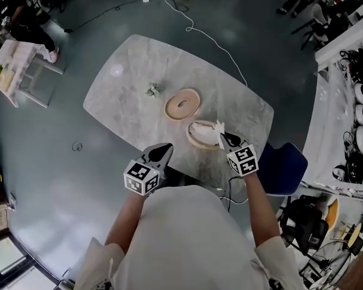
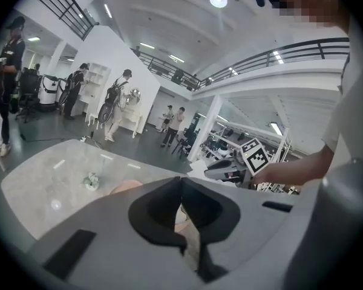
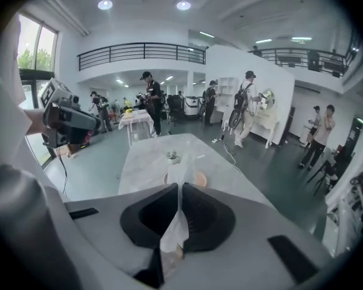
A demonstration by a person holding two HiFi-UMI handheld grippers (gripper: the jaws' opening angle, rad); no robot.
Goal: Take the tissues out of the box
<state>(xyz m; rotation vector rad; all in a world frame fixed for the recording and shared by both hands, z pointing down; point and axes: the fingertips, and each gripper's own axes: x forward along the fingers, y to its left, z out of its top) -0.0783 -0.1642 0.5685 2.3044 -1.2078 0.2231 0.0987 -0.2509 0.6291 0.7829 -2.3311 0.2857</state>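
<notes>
A round wooden tissue box [image 1: 196, 140] stands open near the front edge of the marble table [image 1: 127, 71]. Its slotted lid [image 1: 182, 104] lies beside it, further back. My right gripper [image 1: 224, 139] is lifted just above the box and is shut on a white tissue [image 1: 216, 132]. In the right gripper view the tissue [image 3: 176, 222] hangs pinched between the jaws of the right gripper [image 3: 179, 187] and sticks out past the tips. My left gripper [image 1: 163, 151] hovers at the table's front edge, left of the box. In its own view the left gripper [image 2: 181, 183] has its jaws together with nothing between them.
A small crumpled greenish thing [image 1: 153, 90] lies on the table left of the lid. A blue chair [image 1: 284, 165] stands at the right, near the table's corner. A white cable [image 1: 206, 35] runs over the floor behind the table. Several people stand far off.
</notes>
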